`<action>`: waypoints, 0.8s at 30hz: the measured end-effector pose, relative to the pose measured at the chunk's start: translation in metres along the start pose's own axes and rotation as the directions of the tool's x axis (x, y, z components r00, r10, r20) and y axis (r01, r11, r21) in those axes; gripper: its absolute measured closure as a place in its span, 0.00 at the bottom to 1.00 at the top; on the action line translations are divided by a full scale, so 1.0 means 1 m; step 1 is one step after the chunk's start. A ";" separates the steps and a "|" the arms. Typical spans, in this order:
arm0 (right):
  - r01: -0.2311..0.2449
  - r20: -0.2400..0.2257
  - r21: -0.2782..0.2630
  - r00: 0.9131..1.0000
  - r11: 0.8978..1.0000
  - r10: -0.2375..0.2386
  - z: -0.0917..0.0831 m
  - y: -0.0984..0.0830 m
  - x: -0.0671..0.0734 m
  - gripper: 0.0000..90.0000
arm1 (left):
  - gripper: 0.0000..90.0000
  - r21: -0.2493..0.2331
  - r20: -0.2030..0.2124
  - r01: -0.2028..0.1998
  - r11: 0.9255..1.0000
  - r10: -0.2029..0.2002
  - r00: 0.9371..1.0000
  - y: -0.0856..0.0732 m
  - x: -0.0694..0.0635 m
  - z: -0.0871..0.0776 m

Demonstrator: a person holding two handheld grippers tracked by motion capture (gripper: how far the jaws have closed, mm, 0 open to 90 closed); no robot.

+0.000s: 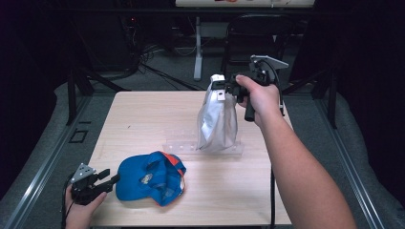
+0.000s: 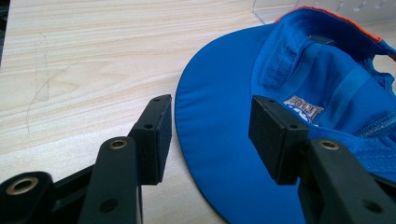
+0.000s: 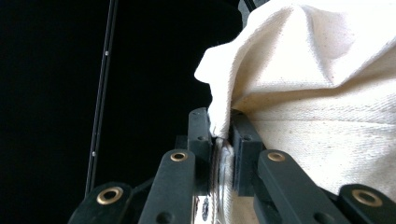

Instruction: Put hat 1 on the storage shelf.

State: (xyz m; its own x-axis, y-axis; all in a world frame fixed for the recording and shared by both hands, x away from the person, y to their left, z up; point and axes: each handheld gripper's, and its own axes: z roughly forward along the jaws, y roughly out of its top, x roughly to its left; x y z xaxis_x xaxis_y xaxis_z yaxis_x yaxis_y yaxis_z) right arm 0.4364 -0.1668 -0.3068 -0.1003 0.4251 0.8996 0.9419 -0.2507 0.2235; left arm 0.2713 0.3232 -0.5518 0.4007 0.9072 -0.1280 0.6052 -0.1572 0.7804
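Right gripper (image 1: 224, 87) clamped on the bag (image 1: 217, 124) rim, upper centre, hanging it open; left gripper (image 1: 107, 180) spread around the cap (image 1: 150, 177) brim, lower left, poised to grasp.

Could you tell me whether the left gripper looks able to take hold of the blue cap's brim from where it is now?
Probably yes. The left gripper is open, and the brim of the blue cap already lies between its jaws on the table, with nothing in between. The right gripper is off holding the bag.
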 end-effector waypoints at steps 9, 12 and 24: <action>-0.002 -0.002 0.005 1.000 1.000 0.002 0.025 0.005 0.005 0.90 | 0.55 -0.002 0.004 0.000 1.000 0.000 1.000 0.000 0.001 0.000; -0.006 -0.002 0.006 1.000 1.000 0.006 0.031 0.005 0.005 0.90 | 0.55 -0.004 0.004 0.000 1.000 0.000 1.000 0.000 0.001 0.000; -0.016 -0.012 0.013 1.000 1.000 0.016 0.050 0.005 0.007 0.90 | 0.55 -0.005 0.006 -0.007 1.000 0.007 1.000 0.001 0.000 0.001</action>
State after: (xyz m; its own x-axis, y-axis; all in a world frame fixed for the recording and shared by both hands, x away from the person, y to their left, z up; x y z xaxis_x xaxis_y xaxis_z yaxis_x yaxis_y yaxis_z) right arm 0.4561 -0.1213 -0.3181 -0.0890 0.4103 0.9076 0.9476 -0.2459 0.2041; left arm 0.2725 0.3225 -0.5516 0.4091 0.9037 -0.1263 0.5990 -0.1615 0.7843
